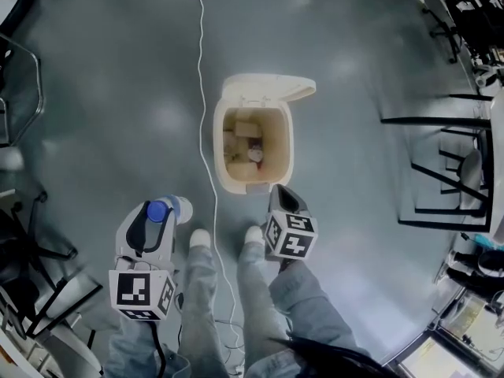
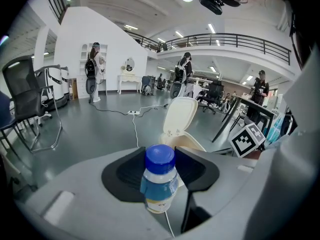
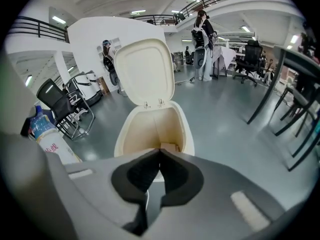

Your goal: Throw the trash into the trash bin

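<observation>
— Where is the bottle [image 2: 160, 189]?

— It is in the left gripper [image 1: 155, 215], whose jaws are part-closed on its neck just below the blue cap. The bottle stands roughly upright with its cap up, and its labelled body hangs below the jaws.

— And the trash bin [image 1: 236, 186]?

— It sits on the floor ahead and to the right of that gripper, just beyond the person's shoes [image 1: 199, 239]. Its lid [image 1: 268, 85] is tipped back on the far side, so the mouth is open. Small boxes [image 1: 240, 131] and other scraps already lie inside.

— Which gripper is nearer the bin?

— The right gripper [image 1: 283, 199] is nearer. It hovers by the near rim with its jaws pressed together and nothing between them. The loaded one is on the other side, so the bottle probably has to travel forward and rightward until it is over the opening.

— Is anything in the way?

— Very little. A white cable [image 1: 206, 132] runs along the floor between the left gripper and the bin, but it lies flat and well below the bottle. Black table legs [image 1: 441, 164] stand well off to the right. The raised lid only blocks an approach from the far side.
</observation>
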The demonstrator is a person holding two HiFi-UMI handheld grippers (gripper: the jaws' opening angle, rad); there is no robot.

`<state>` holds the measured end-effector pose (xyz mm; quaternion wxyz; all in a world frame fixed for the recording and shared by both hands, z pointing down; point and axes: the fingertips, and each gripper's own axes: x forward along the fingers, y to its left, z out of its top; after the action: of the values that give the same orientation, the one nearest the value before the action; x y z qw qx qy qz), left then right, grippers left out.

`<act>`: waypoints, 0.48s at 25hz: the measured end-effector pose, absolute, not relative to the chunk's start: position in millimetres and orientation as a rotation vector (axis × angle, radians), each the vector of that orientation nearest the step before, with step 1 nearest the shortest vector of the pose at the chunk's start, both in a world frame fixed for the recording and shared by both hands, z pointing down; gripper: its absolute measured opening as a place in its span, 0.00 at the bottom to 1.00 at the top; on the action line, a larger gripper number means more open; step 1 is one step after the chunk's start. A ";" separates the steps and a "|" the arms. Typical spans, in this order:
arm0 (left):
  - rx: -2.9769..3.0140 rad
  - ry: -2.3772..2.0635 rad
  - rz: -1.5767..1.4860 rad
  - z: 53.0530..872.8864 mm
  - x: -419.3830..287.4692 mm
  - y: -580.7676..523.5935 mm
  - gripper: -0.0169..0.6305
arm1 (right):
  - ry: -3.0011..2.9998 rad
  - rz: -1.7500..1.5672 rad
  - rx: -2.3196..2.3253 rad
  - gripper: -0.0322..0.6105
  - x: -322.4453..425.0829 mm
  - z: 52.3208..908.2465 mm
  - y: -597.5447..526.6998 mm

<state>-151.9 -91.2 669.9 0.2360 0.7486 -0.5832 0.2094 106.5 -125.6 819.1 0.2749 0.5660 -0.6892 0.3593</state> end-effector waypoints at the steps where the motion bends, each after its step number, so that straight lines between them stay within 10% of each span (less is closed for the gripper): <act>1: 2.058 -1.595 0.573 667.4 -148.9 -92.3 0.33 | -1.853 0.961 1.533 0.05 110.4 813.9 -127.7; 12: 2.171 -1.534 0.552 622.4 -100.6 -109.7 0.33 | -1.825 0.976 1.722 0.05 165.9 742.4 -132.5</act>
<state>-100.6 -109.7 622.4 0.2116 0.7815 -0.5523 0.1989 165.9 -132.5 742.4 0.2228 0.6237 -0.6607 0.3533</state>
